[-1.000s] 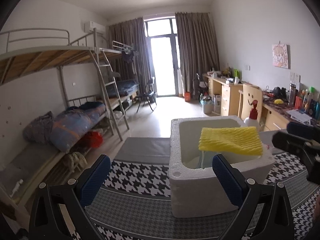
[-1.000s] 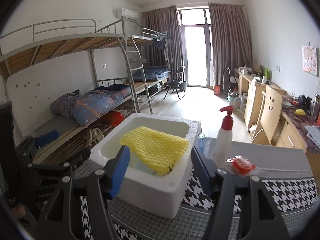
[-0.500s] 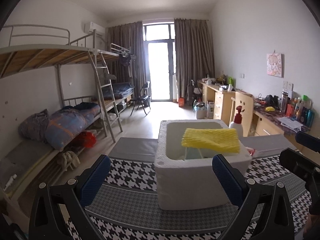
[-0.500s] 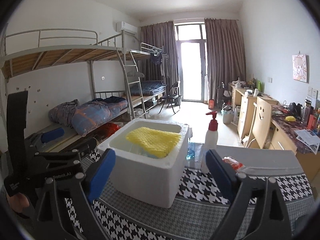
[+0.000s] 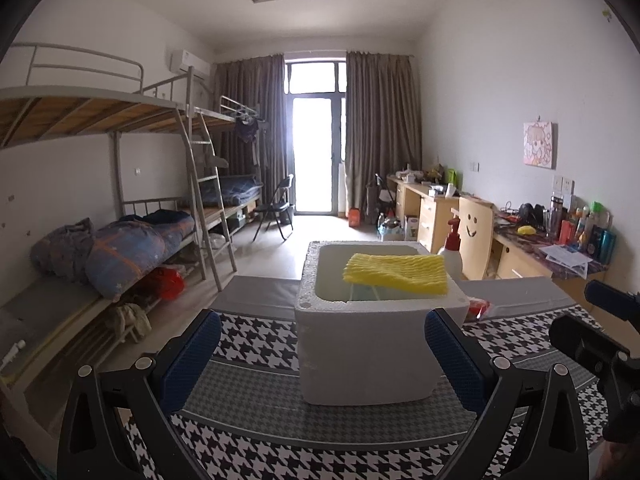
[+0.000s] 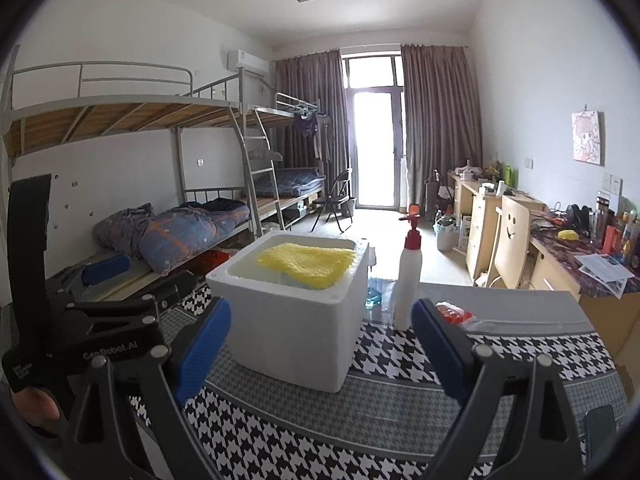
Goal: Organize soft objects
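Note:
A yellow foam net [image 5: 396,278] lies across the top of a white foam box [image 5: 368,352] on the houndstooth table cloth; it also shows in the right wrist view [image 6: 306,262] on the box [image 6: 296,328]. My left gripper [image 5: 320,356] is open and empty, held back from the box's near side. My right gripper [image 6: 322,346] is open and empty, also short of the box. Each gripper shows in the other's view: the right one [image 5: 600,340], the left one [image 6: 80,320].
A white pump bottle with a red top [image 6: 408,280] stands right of the box. A red packet [image 6: 452,312] lies beside it. The table cloth [image 6: 360,420] spreads in front. Bunk beds [image 5: 120,240] line the left wall, desks [image 5: 520,248] the right.
Both grippers have pulled back from the box, so it looks smaller and farther. The right gripper's jaws have opened wider. The yellow net stays on the box.

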